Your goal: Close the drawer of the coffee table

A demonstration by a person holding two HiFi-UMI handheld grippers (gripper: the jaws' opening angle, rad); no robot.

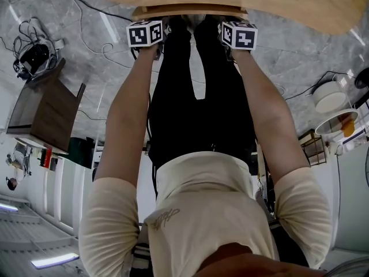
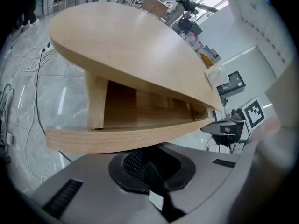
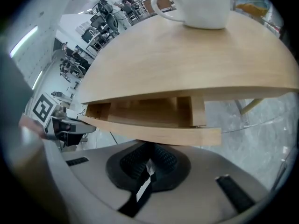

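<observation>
Pale wooden curved drawer (image 2: 121,140) partly open, its front just beyond left tongs (image 2: 148,166) and right tongs (image 3: 148,164), both pressed together, nothing between.

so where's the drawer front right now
Head view, top centre: the drawer front sticks out from under the table top, directly ahead of the left claw and right claw, both shut.
</observation>
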